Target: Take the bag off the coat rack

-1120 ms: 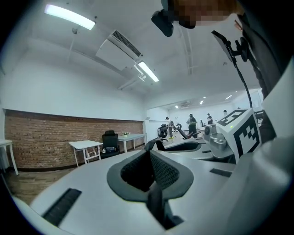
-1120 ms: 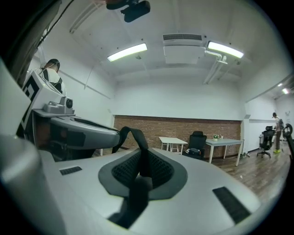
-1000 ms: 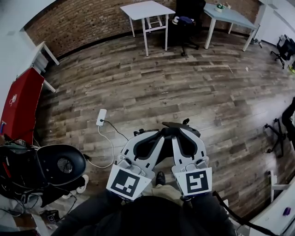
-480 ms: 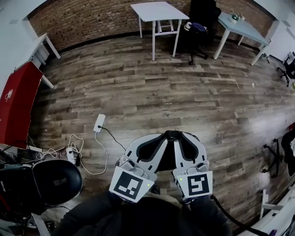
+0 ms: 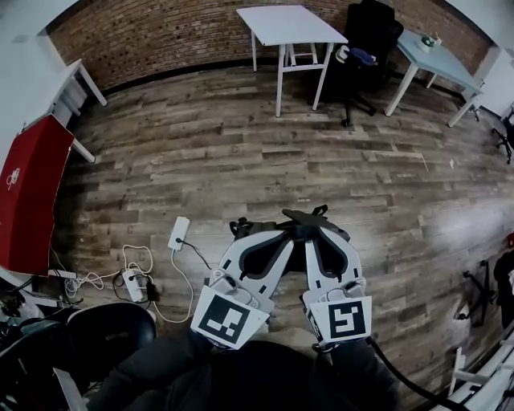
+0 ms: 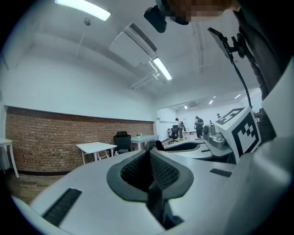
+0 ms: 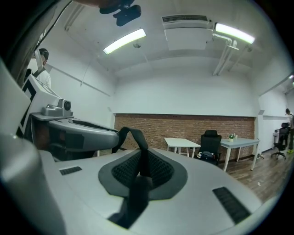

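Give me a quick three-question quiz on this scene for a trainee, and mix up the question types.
1. True or false: the right hand-held gripper is shut on a black strap.
2. What is the wall behind the white table made of? A brick; B glass; C tile.
3. Fill in: the white adapter with its cable lies on the ___ floor.
Key: 1 true; 2 A; 3 wooden.
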{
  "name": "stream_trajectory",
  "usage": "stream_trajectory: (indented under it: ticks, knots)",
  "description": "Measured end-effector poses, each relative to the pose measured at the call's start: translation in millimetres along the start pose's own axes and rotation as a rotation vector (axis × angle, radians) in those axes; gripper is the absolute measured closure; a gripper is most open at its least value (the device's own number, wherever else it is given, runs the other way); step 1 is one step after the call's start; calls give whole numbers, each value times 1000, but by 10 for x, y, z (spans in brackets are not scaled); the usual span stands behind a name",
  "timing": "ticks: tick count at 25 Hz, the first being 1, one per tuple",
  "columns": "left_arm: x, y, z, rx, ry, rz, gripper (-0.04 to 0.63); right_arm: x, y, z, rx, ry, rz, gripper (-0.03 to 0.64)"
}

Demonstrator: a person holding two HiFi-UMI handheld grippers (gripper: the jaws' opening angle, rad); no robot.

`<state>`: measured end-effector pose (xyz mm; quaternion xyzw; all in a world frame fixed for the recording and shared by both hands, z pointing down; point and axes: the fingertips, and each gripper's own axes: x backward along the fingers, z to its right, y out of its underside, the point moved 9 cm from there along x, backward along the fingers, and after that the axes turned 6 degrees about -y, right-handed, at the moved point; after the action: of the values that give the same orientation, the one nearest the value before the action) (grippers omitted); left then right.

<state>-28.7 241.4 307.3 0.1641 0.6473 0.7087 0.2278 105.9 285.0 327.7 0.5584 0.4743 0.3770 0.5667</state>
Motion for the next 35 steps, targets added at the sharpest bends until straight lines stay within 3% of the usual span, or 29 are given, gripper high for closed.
stream_trajectory:
  ticks: [8, 14, 20, 25, 35]
  knots:
    - [-332, -109, -559, -26, -57, 41, 565, -672, -210, 221, 16, -50, 22, 578]
    - [-711, -21, -873, -27, -96, 9, 566, -1159, -142, 501, 3, -91, 8, 578]
    - [-1300, 27, -1147, -14, -125, -11, 565, -1632, -87, 990, -7, -129, 2, 578]
    - [-1882, 11, -1362, -19, -152, -30, 565, -2028, -132, 1518, 2, -154, 63, 578]
    - [-2720, -189, -1912, -6, -239, 7, 565, -2856, -416, 2258, 50, -219, 96, 578]
